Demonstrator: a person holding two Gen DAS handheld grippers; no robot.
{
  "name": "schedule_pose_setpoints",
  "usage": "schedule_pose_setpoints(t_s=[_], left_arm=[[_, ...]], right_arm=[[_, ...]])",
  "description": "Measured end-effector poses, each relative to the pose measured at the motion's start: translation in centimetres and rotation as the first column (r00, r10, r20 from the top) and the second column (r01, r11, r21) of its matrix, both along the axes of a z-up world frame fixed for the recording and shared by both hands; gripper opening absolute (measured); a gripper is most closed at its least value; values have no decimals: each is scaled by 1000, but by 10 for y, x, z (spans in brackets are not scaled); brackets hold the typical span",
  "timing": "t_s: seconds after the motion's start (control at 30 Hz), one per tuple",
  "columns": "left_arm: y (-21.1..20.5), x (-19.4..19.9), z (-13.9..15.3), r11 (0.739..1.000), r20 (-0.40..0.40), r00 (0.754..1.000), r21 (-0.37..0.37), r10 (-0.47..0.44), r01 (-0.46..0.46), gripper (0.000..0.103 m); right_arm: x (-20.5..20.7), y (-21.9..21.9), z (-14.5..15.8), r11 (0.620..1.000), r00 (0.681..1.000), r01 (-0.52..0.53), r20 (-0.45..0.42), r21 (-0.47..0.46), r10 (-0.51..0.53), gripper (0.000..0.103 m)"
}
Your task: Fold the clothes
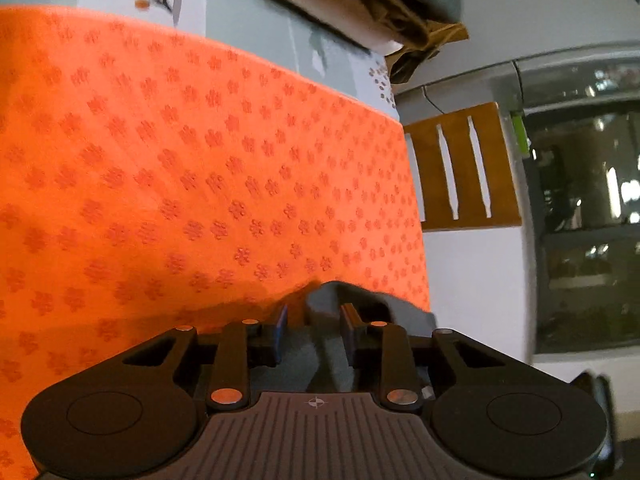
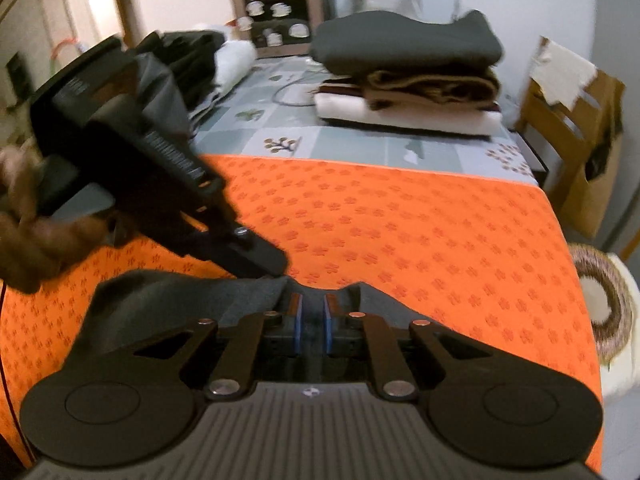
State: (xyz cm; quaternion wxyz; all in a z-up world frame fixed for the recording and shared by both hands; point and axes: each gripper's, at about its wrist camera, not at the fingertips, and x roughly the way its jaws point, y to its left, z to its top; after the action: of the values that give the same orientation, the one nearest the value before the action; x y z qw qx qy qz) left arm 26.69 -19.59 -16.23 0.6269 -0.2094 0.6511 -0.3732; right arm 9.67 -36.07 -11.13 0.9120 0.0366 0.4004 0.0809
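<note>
The dark garment [image 2: 180, 304] lay between both grippers; right gripper [image 2: 312, 320] seemingly pinched it, left gripper [image 1: 312, 330] gaped around a fold.

An orange mat [image 2: 400, 220] with a flower print fills the middle of the right view, over a pale patterned cloth [image 2: 360, 144]. A wooden chair [image 2: 576, 120] stands at the right edge, a shelf of cups [image 2: 276, 8] at top centre. The left view shows a dark window [image 1: 584, 216] at right beside a white wall [image 1: 476, 276].
</note>
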Motion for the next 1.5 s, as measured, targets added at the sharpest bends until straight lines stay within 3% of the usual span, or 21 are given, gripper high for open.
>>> schedule_pose_setpoints(t_s=[0.1,0.17,0.2,0.33,0.47,0.53,0.63,0.83,0.93,1.13,1.23,1.37,1.5], left_arm=[[-5,0,-7,1000,-53,999,-26,6,-8,27],[-8,-2,-10,999,-84,996,-42,12,-15,12],[-10,-3,-10,999,-85,996,-41,15,-19,11],[-24,-9,11,999,64,998,25,-29,27,9],[-43,-22,36,987,246,958,100,-149,128,4],[-48,-26,40,982,265,947,90,-182,164,4],[-50,-28,42,982,251,949,49,-190,183,4],[-26,-31,59,986,339,926,83,-165,145,6],[-2,-36,67,988,375,917,109,-139,105,12],[48,-57,72,984,448,888,177,-101,23,22],[65,-71,67,979,457,885,204,-86,-10,23],[89,-91,62,971,484,873,229,-56,-64,28],[105,-106,58,960,521,852,258,-47,-105,30]], right_arm=[[5,1,-4,999,999,-33,2,-20,33,9],[8,-1,-8,998,999,-52,-4,-19,52,8],[9,-2,-10,998,998,-61,-7,-17,61,8],[14,0,-15,996,996,-91,-10,-9,91,8],[24,6,-24,994,994,-112,-14,-1,112,8],[30,10,-31,994,994,-109,-23,-14,109,8],[32,14,-38,995,995,-94,-29,-34,93,8],[8,7,-19,997,998,-41,-44,-61,38,10],[-17,4,0,998,999,7,-42,-56,-9,10],[-50,17,28,997,1000,20,7,75,-21,10],[-48,44,24,995,999,-46,29,89,44,10],[-31,69,4,998,997,-65,39,-25,66,11],[-19,52,-21,997,999,-11,-48,-74,7,11]])
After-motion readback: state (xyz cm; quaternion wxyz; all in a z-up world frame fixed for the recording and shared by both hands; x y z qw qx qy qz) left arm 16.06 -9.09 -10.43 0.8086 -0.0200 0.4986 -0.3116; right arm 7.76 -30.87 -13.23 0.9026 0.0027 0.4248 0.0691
